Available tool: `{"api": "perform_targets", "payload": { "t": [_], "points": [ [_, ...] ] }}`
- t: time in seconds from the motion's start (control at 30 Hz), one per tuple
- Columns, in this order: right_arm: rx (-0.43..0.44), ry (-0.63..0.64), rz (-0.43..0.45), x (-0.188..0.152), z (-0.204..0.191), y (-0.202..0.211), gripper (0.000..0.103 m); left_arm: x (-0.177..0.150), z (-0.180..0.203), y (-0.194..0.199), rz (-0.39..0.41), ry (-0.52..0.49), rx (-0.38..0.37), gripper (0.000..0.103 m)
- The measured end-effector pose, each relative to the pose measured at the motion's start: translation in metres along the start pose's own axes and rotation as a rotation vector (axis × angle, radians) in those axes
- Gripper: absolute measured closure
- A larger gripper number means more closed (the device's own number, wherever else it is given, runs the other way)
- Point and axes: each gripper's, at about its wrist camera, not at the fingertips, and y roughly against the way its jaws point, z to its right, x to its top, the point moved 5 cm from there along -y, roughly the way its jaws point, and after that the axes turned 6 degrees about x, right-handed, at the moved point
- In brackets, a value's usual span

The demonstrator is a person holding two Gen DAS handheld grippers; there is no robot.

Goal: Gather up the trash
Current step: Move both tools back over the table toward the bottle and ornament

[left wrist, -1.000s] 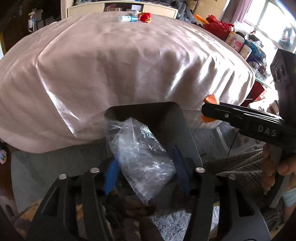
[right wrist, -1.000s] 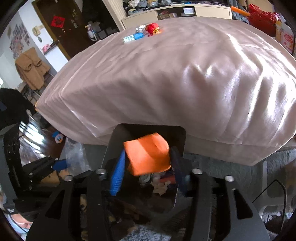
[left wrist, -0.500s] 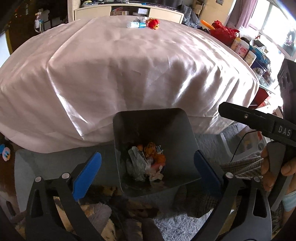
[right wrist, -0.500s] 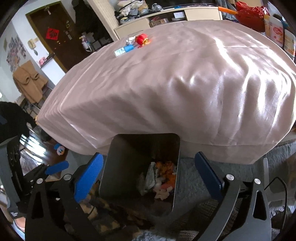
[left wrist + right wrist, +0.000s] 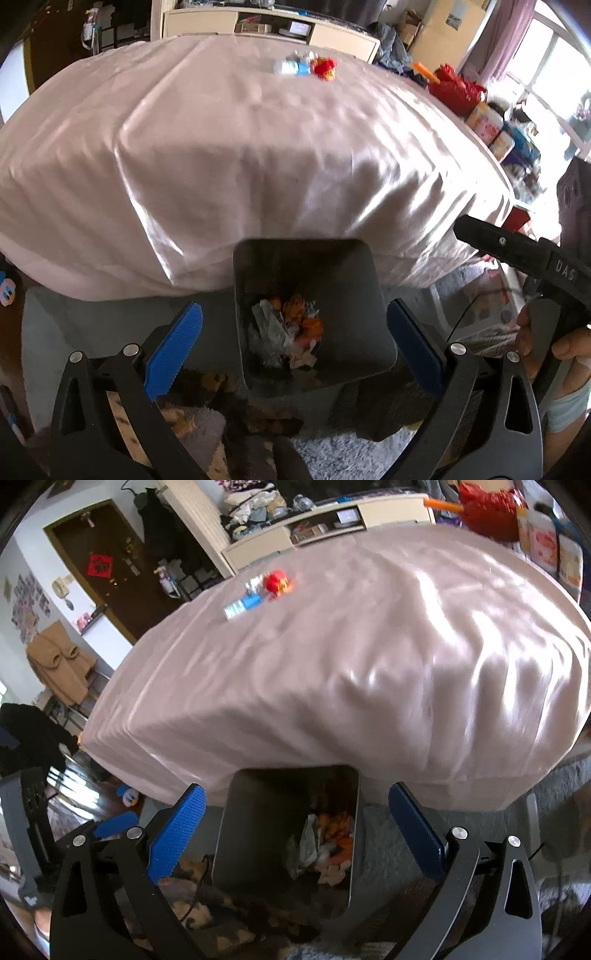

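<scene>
A dark grey trash bin (image 5: 343, 280) (image 5: 255, 812) stands on the floor against the near side of a table under a pink cloth (image 5: 258, 147) (image 5: 369, 657). Inside lies a heap of trash (image 5: 286, 332) (image 5: 325, 845): crumpled clear plastic, orange and white scraps. My left gripper (image 5: 295, 350) hangs open above the bin with nothing between its blue pads. My right gripper (image 5: 295, 830) is likewise open and empty over the bin. On the far part of the table lie a small bottle with a blue label (image 5: 291, 67) (image 5: 242, 605) and a red wrapper (image 5: 325, 68) (image 5: 277, 581).
A hand holds the right gripper's black body (image 5: 517, 247) at the right edge of the left wrist view. Red bags and boxes (image 5: 458, 92) crowd the table's far right side. A grey rug (image 5: 554, 812) and patterned fabric (image 5: 207, 413) lie around the bin. A low cabinet (image 5: 325, 520) stands behind.
Both grippers opened wide: the clear plastic bag dropped from the left and the orange piece from the right into the bin. Both grippers have since risen a little.
</scene>
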Motion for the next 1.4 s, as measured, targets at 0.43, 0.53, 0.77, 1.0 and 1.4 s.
{"api": "perform_targets", "payload": {
  "t": [0.43,0.53,0.77,1.0,1.4],
  "points": [
    [-0.076,0.051,0.042,0.083,0.001,0.017,0.004,0.084,-0.014,0.032,0.114,-0.115,0.080,0.008],
    [-0.103,0.066,0.049,0.102,0.002,0.015,0.004,0.099,-0.015,0.028,0.120,-0.131,0.091,0.008],
    [-0.127,0.104,0.051,0.141,-0.003,-0.001,0.004,0.134,-0.018,0.014,0.142,-0.144,0.121,0.008],
    [-0.118,0.129,0.041,0.168,-0.014,-0.024,0.004,0.167,-0.023,0.000,0.157,-0.142,0.138,0.008],
    [-0.122,0.162,-0.011,0.191,-0.015,-0.089,0.025,0.205,-0.024,-0.060,0.086,-0.152,0.116,0.016]
  ]
}}
